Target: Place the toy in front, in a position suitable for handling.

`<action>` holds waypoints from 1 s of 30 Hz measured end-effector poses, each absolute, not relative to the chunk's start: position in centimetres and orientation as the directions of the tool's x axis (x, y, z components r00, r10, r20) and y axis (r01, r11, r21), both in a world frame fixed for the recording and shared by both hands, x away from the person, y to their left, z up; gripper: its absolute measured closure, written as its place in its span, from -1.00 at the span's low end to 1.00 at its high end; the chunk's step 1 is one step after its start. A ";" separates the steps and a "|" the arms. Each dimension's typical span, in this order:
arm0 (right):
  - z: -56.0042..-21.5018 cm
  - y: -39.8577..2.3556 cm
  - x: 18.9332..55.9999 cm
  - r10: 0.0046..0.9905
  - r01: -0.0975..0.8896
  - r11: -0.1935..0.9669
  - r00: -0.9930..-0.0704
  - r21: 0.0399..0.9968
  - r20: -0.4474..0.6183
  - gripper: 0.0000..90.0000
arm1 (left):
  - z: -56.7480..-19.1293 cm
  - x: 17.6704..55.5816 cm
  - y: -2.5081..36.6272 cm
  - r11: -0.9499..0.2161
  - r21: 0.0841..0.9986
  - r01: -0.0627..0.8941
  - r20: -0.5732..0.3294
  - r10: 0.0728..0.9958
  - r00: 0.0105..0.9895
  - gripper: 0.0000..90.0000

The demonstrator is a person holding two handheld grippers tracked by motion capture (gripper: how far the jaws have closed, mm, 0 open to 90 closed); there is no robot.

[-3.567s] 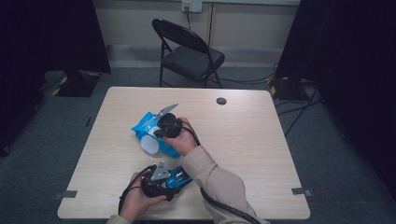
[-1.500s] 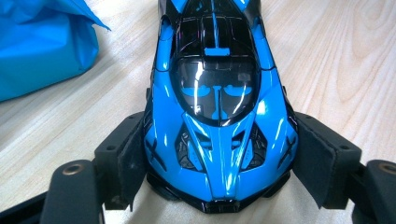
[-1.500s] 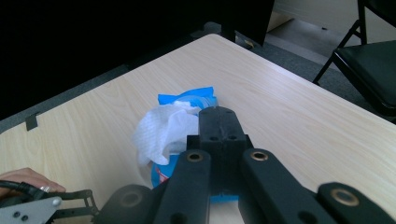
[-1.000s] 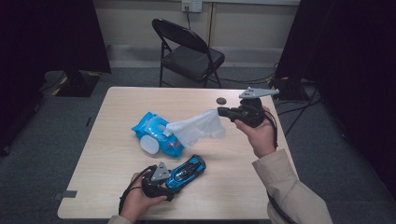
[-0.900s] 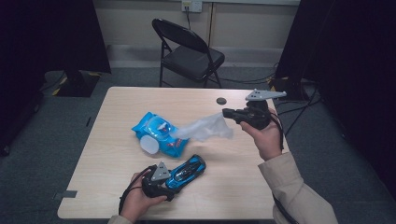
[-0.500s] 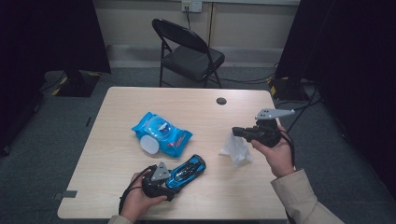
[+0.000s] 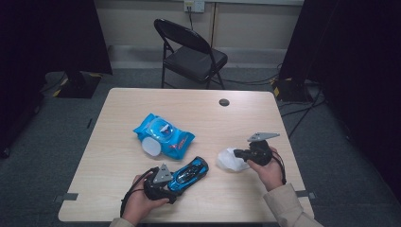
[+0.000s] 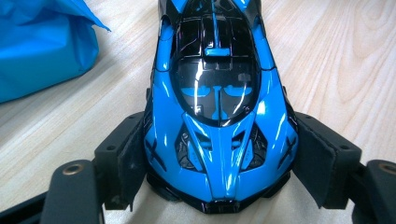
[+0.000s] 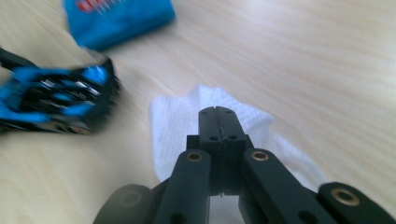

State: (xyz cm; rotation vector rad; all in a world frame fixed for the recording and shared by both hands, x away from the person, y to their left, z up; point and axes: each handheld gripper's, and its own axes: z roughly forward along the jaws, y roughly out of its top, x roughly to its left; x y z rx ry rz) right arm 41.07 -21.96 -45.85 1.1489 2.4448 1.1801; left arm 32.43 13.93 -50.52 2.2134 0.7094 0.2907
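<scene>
A shiny blue and black toy car (image 7: pixel 190 171) lies near the table's front edge. My left gripper (image 7: pixel 176 182) is shut on one end of it, and both pads (image 8: pixel 128 154) press the sides of the car (image 8: pixel 217 107). To its right my right gripper (image 7: pixel 239 154) is low over the table, shut on a crumpled white wipe (image 7: pixel 229 161). In the right gripper view the closed tips (image 9: pixel 218 116) pinch the wipe (image 9: pixel 173 126), with the car (image 9: pixel 60 100) blurred at left. A blue wipes pack (image 7: pixel 163 135) with a white lid lies mid-table.
The light wooden table (image 7: pixel 246 118) has a small black disc (image 7: pixel 224 102) near its far edge. A black folding chair (image 7: pixel 191 52) stands behind the table. Cables trail on the grey floor at the right. The pack (image 9: pixel 116 18) is far from my right jaws.
My right gripper carried the wipe away from the pack, moving right and down to the table beside the car. The wipe now rests bunched on the surface. The left gripper and the car stayed put.
</scene>
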 end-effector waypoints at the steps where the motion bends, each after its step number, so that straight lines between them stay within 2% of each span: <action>1: -46.3 -21.9 41.1 0.718 0.565 0.385 -0.680 0.730 0.149 1.00 | -50.5 32.4 13.9 -0.543 0.740 0.397 -0.017 0.575 0.818 -0.44; 6: -48.6 -22.2 41.0 0.739 0.594 0.375 -0.655 0.711 0.158 1.00 | -50.5 32.4 13.9 -0.542 0.741 0.397 -0.017 0.575 0.818 -0.44; 10: -49.4 -22.4 40.6 0.745 0.602 0.358 -0.645 0.714 0.171 0.84 | -50.5 32.4 13.9 -0.542 0.740 0.397 -0.017 0.575 0.818 -0.44; 11: -49.4 -22.4 40.4 0.748 0.601 0.359 -0.643 0.714 0.165 0.78 | -50.5 32.4 13.9 -0.542 0.741 0.397 -0.017 0.575 0.818 -0.44; 13: -49.5 -22.4 40.2 0.760 0.593 0.363 -0.635 0.719 0.139 0.53 | -50.5 32.4 13.9 -0.542 0.741 0.397 -0.017 0.575 0.818 -0.44; 15: -49.7 -22.3 39.9 0.770 0.588 0.377 -0.629 0.716 0.111 0.39 | -50.5 32.4 13.9 -0.542 0.741 0.397 -0.017 0.575 0.818 -0.44; 20: -50.1 -22.1 39.2 0.792 0.584 0.370 -0.605 0.722 0.083 0.18 | -50.5 32.4 13.9 -0.542 0.741 0.397 -0.017 0.575 0.818 -0.44; 26: -50.3 -21.4 38.7 0.811 0.560 0.390 -0.585 0.731 0.016 0.23 | -50.5 32.4 13.9 -0.542 0.741 0.396 -0.017 0.575 0.818 -0.44; 30: -50.5 -21.8 38.6 0.833 0.558 0.354 -0.554 0.750 0.019 0.52 | -50.5 32.4 13.9 -0.542 0.741 0.396 -0.017 0.575 0.818 -0.44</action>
